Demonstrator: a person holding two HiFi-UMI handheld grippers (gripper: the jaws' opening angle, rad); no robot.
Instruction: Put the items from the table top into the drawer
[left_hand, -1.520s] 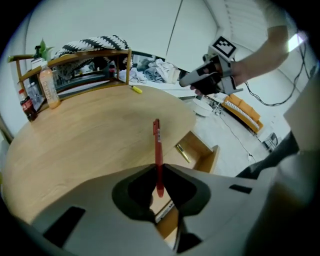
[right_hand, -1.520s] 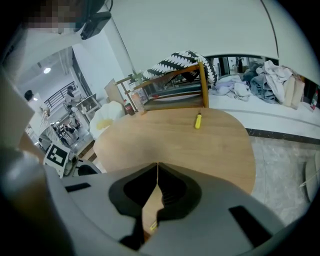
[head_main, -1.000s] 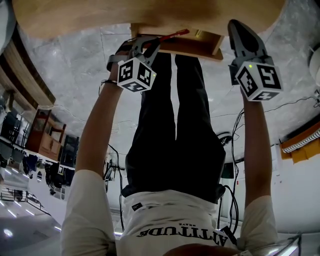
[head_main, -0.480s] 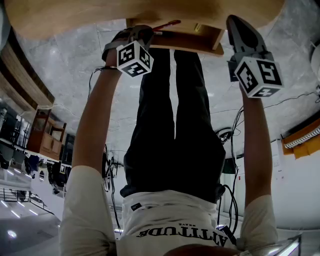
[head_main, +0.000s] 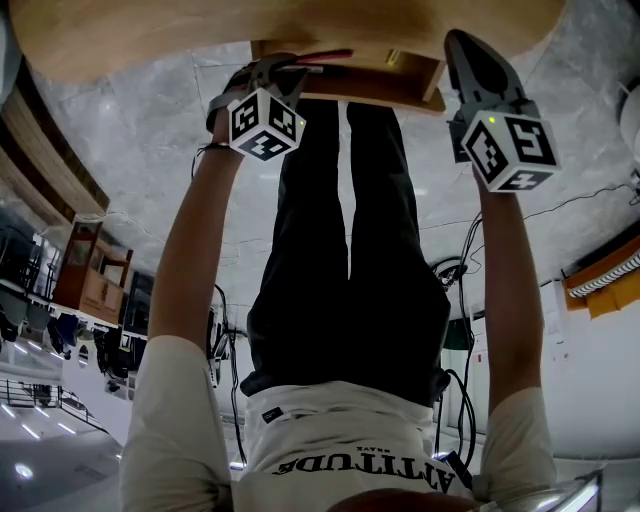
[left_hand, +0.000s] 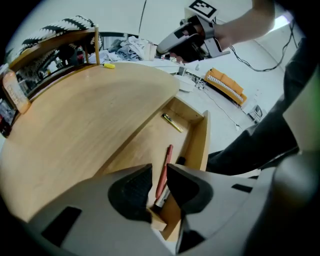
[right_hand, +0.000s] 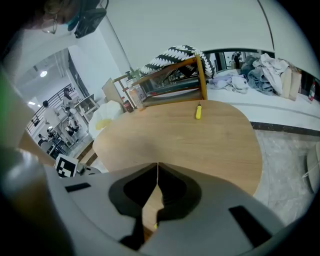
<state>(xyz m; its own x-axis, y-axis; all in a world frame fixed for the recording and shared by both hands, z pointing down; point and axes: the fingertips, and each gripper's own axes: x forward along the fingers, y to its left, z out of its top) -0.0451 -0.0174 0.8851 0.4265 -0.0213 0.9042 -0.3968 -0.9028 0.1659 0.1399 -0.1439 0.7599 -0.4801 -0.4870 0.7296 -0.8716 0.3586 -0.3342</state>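
Observation:
My left gripper (head_main: 290, 72) hangs over the open wooden drawer (head_main: 400, 95), shut on a red pen (head_main: 325, 56) that sticks out past its tips. In the left gripper view the red pen (left_hand: 165, 167) runs between the jaws of the left gripper (left_hand: 159, 172) and points into the drawer (left_hand: 197, 145). A yellow-green pen (left_hand: 171, 122) lies on the drawer's floor. A small yellow item (right_hand: 198, 112) rests on the far side of the table top (right_hand: 190, 140). My right gripper (head_main: 458, 42) is shut and empty, over the table edge right of the drawer.
A wooden shelf rack (right_hand: 172, 80) with a striped cloth (right_hand: 175, 54) stands behind the table. Piles of clothes (right_hand: 260, 70) lie along the back. The person's dark trousers (head_main: 350, 260) are right before the drawer's front. The right gripper (left_hand: 167, 47) shows beyond the table.
The left gripper has moved closer to the drawer with the red pen, and the pen now lies flatter above it. The right gripper has barely shifted.

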